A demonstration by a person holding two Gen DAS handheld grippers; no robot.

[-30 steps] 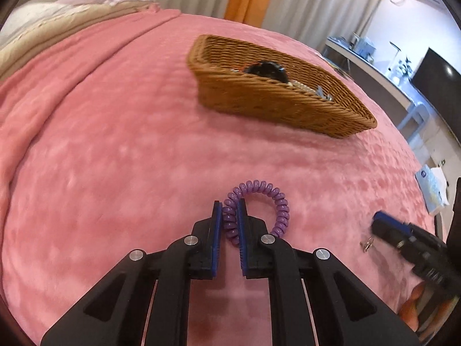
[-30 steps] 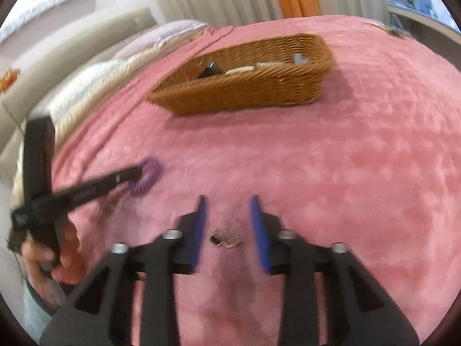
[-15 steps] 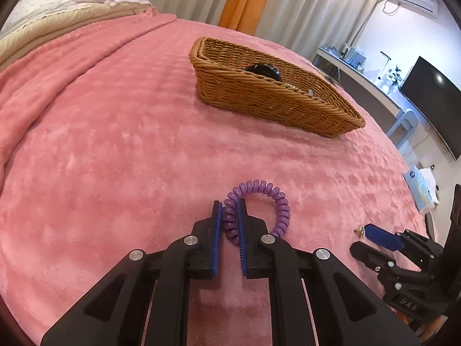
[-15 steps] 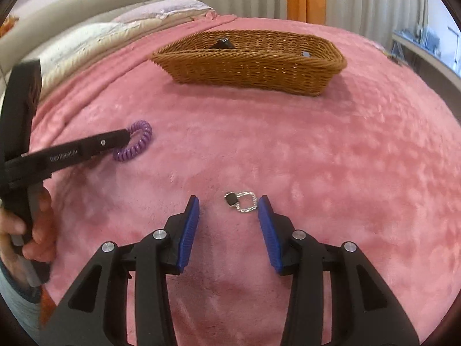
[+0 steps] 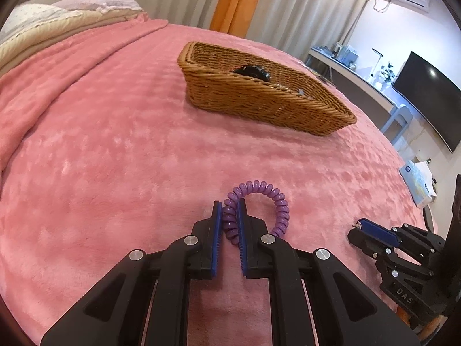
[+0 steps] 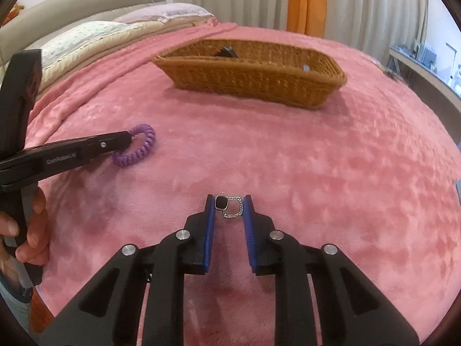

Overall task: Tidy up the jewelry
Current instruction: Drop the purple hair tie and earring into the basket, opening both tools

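On the left of the bed [image 6: 288, 150], under its pink blanket, the left gripper [image 5: 230, 206] has its blue fingers [image 5: 217, 216] clamped on one side of the purple coil band [image 5: 276, 199]. The rest of the loop lies on the blanket just past the fingertips. In the right wrist view a hand [image 6: 31, 230] grips that tool's handle at the left edge.

Further right, the right gripper [image 6: 229, 201] is low over the blanket, and its jaws have just been closing. Between the fingers [image 6: 210, 216] sits an earring [image 6: 229, 206] (a black square stone joined to a sparkling silver frame). The left finger touches the stone, and the right finger sits at the frame's edge; whether it presses there is hard to tell. In the left wrist view only a glint of the earring [image 5: 357, 225] shows at the fingertips.

Beyond both, well apart from them, a wicker basket [image 6: 259, 77] stands on the blanket. A black item [image 6: 227, 52] and something small and pale grey [image 6: 306, 67] lie in it.
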